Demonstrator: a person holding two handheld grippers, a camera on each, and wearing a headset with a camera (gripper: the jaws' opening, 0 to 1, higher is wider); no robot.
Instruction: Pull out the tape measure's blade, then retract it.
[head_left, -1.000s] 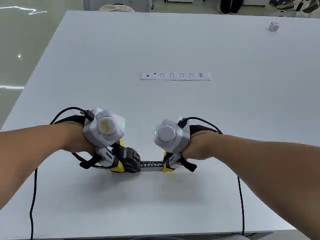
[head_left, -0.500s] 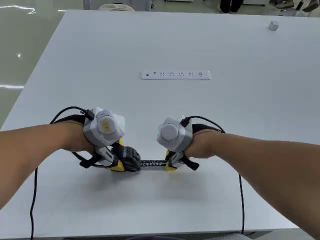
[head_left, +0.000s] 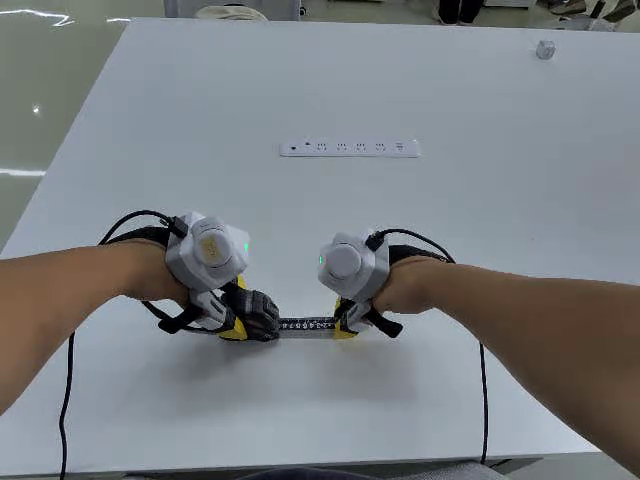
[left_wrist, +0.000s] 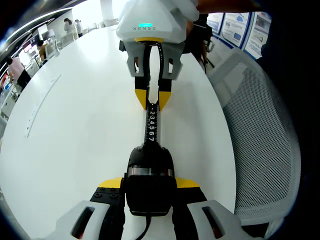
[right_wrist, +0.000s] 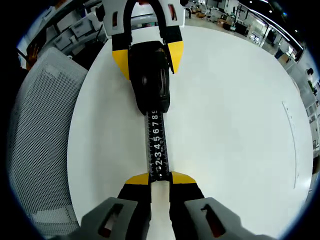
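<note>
- Left gripper: yellow-tipped jaws clamped on the black tape measure case.
- Case sits on the white table, near its front edge.
- Right gripper: jaws pinching the blade at its free end.
- A short stretch of blade spans the two grippers, with numerals up to 8 visible.

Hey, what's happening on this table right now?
A person is working a tape measure with two handheld grippers on a white table. The left gripper is clamped on its black case, and the right gripper pinches the tip of the blade. A short stretch of blade is out between them.
</note>
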